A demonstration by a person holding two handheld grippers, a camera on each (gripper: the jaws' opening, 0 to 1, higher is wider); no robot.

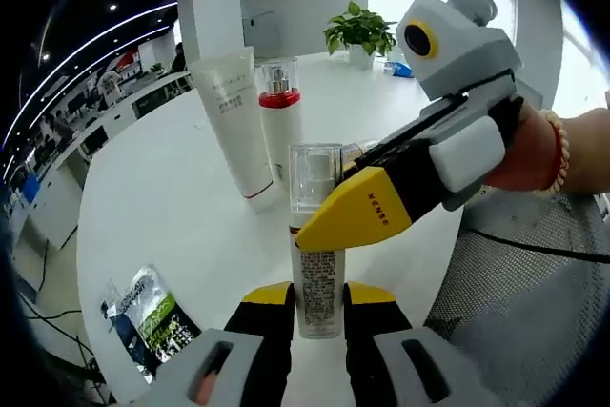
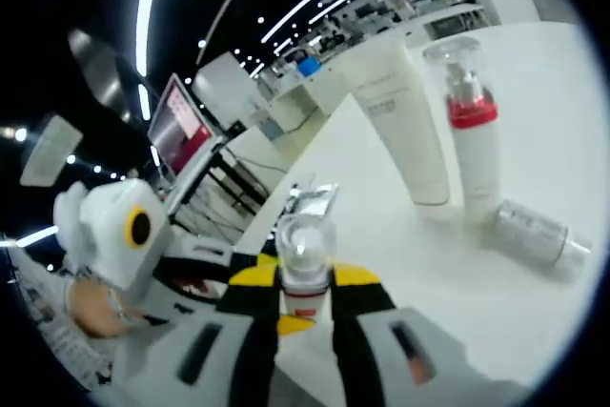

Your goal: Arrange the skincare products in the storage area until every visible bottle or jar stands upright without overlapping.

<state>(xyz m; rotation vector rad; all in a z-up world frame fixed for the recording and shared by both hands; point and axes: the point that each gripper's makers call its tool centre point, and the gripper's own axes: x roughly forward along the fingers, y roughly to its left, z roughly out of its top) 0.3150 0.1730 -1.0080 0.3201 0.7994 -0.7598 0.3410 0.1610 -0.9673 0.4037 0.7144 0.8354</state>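
Note:
A slim bottle with a clear cap (image 1: 316, 264) stands upright on the white table (image 1: 172, 197). My left gripper (image 1: 317, 298) is shut on its lower body. My right gripper (image 2: 305, 279) is shut on the bottle's neck just under the clear cap (image 2: 305, 240), and in the left gripper view its yellow finger (image 1: 357, 212) crosses the bottle from the right. Behind stand a white tube (image 1: 236, 111) (image 2: 405, 111) and a white bottle with a red band (image 1: 279, 107) (image 2: 472, 131), both upright. A silver bottle (image 2: 534, 231) lies on its side near them.
A foil sachet (image 1: 152, 316) (image 2: 310, 199) lies flat at the table's near left. A potted plant (image 1: 360, 30) stands at the far edge. A grey mesh surface (image 1: 534, 312) is at the right, beside the person's hand (image 1: 534, 154).

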